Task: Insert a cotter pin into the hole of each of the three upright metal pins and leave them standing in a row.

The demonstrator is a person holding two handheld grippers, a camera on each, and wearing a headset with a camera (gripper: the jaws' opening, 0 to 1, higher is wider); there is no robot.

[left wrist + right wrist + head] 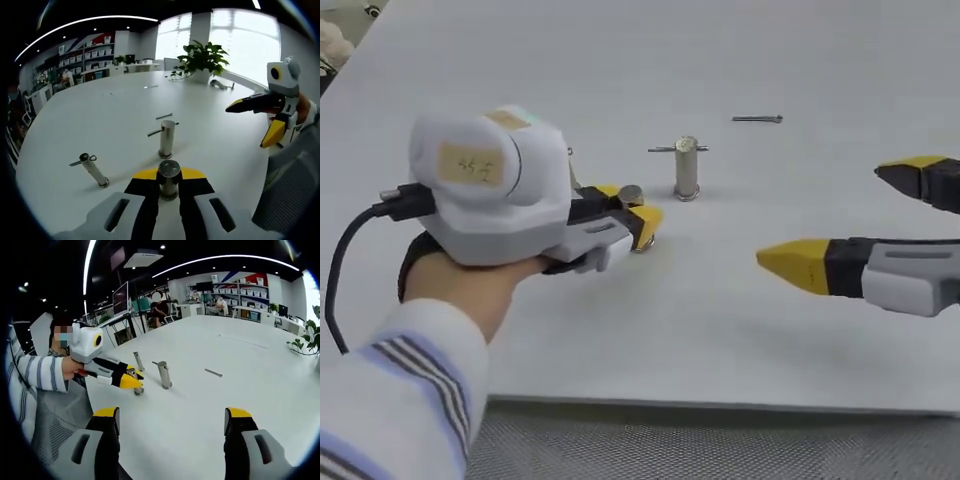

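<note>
The middle pin (687,168) stands upright on the white bench (650,330), with a fitted cotter pin (677,149) passing crosswise through its top. The left tongs (632,208) are clenched on the held pin (630,194), which is just beside the middle pin, on the nearer side. Only its round head and upper shaft clear the yellow tips. The lower part is masked by the jaws, and whether its hole carries a cotter pin cannot be made out. A hand (470,285) in a striped sleeve (400,400) holds these tongs from below, and their white body screens the bench behind it in the head view. The far pin (93,169) stands apart from the middle pin, on the side away from the right tongs. It carries a cotter pin at its top and appears to lean in the left gripper view. Whether that lean is real or an effect of the lens cannot be determined. A loose cotter pin (757,119) lies flat on the bench beyond the middle pin, clear of it. The right tongs (818,215) are released, with the jaws spread wide and nothing between them. They are held well to the side of the middle pin, and their body is cut off at the edge of the head view.
</note>
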